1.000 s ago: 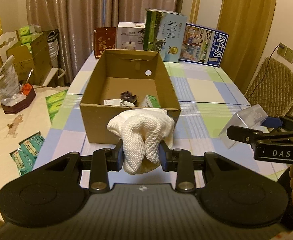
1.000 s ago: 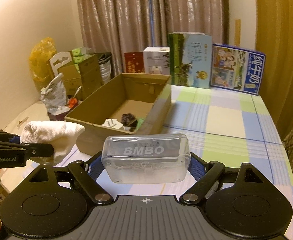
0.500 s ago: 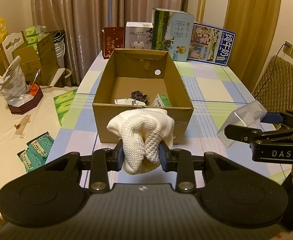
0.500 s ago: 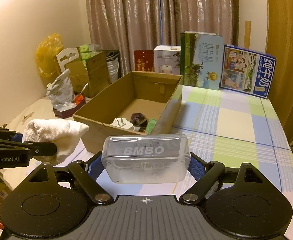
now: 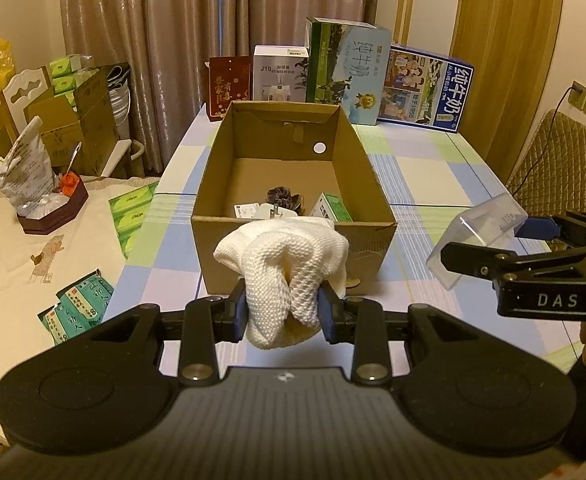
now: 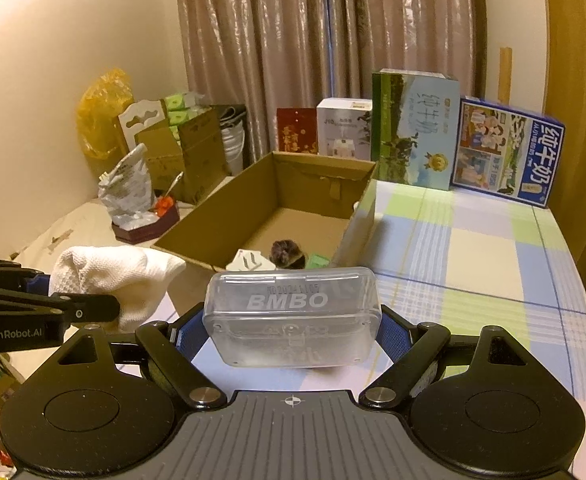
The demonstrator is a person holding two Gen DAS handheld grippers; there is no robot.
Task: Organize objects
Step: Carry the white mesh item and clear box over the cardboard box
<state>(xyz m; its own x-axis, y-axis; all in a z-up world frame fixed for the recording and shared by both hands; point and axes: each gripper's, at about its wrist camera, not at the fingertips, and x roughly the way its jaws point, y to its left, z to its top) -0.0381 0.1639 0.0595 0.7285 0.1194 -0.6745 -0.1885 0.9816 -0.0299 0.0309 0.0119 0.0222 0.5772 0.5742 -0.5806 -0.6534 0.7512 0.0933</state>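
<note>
My left gripper [image 5: 283, 314] is shut on a bunched white knitted cloth [image 5: 283, 268], held above the table just in front of the open cardboard box [image 5: 293, 236]. My right gripper [image 6: 289, 338] is shut on a clear plastic case marked BMBO [image 6: 293, 316], held to the right of the box's near corner. The case also shows in the left wrist view [image 5: 477, 240], and the cloth in the right wrist view [image 6: 113, 276]. Inside the box lie a white plug adapter [image 5: 273, 213], a dark scrunchie [image 5: 283, 197] and a small green carton [image 5: 331, 208].
Several upright cartons [image 5: 349, 70] stand along the table's far edge behind the box. A checked cloth covers the table [image 6: 473, 256]. A second table at the left [image 5: 13, 264] carries green packets, a dark tray and a foil bag. A padded chair [image 5: 557, 160] stands at the right.
Both grippers have risen and drawn back slightly, so the box appears lower and its inside shows more. Both still hold their objects.
</note>
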